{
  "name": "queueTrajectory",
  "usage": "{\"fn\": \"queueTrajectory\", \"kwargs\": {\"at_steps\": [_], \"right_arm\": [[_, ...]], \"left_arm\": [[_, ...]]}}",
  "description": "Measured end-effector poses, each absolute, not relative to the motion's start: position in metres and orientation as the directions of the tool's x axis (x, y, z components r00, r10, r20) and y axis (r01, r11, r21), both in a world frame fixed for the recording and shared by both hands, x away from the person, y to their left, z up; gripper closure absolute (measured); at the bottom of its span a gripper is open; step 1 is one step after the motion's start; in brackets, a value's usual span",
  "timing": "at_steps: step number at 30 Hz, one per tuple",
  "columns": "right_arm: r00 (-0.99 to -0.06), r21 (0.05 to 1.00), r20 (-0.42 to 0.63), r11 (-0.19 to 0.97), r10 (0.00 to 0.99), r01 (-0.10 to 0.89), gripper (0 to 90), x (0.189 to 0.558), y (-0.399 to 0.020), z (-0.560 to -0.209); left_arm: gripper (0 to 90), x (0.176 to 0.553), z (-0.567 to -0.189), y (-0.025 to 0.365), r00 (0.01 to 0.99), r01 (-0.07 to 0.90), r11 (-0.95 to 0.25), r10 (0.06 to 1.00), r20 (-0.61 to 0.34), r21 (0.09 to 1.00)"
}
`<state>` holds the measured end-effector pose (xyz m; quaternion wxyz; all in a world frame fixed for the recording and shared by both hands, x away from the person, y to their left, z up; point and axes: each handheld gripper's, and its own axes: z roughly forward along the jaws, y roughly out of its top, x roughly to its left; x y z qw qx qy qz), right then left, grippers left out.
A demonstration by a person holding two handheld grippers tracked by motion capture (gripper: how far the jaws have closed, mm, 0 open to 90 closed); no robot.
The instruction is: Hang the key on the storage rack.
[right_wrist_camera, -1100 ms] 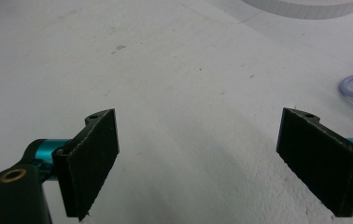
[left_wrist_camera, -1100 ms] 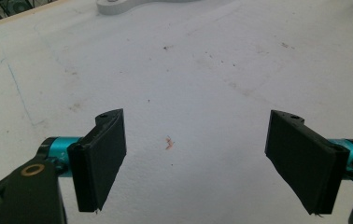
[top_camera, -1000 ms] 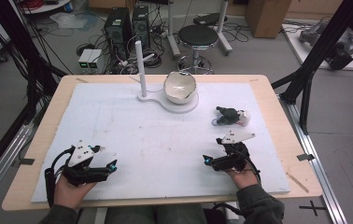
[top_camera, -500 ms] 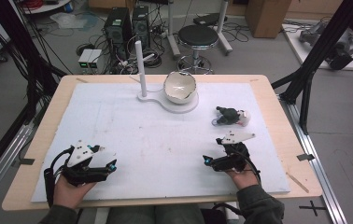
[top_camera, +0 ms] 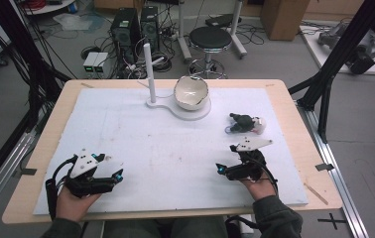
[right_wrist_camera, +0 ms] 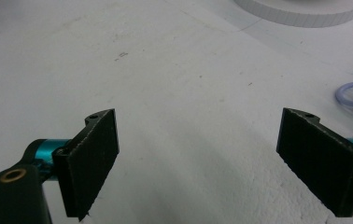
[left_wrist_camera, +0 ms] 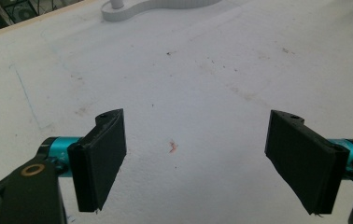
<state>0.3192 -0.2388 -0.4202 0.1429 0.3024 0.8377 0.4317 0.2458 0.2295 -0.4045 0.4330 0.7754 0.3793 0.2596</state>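
Left gripper (top_camera: 118, 174) rests on the near left of the white foam mat (top_camera: 165, 148), jaws spread wide over bare surface. Right gripper (top_camera: 219, 169) sits near right, jaws likewise wide apart, gripping nothing. The small black-and-white object with a bluish ring (top_camera: 244, 124) lies just beyond the right gripper, apart from it; the white bowl on its white stand (top_camera: 191, 94) sits at far centre.

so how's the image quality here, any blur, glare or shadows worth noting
High view: soft, even light, slightly grainy; the shiny white bowl on its white stand shows mild glare. Left gripper view: the black left gripper jaws are sharp, the white foam mat speckled. Right gripper view: the right gripper casts a faint shadow.
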Motion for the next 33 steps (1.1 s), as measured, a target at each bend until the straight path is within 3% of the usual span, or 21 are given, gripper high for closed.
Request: {"fn": "queueTrajectory", "kwargs": {"at_steps": [33], "right_arm": [[-0.81, 0.717, -0.044, 0.583, 0.585, 0.382, 12.3, 0.383, -0.267, -0.364]], "left_arm": [[21.1, 0.245, -0.403, 0.234, 0.567, 0.354, -0.327, 0.82, 0.077, 0.876]]}}
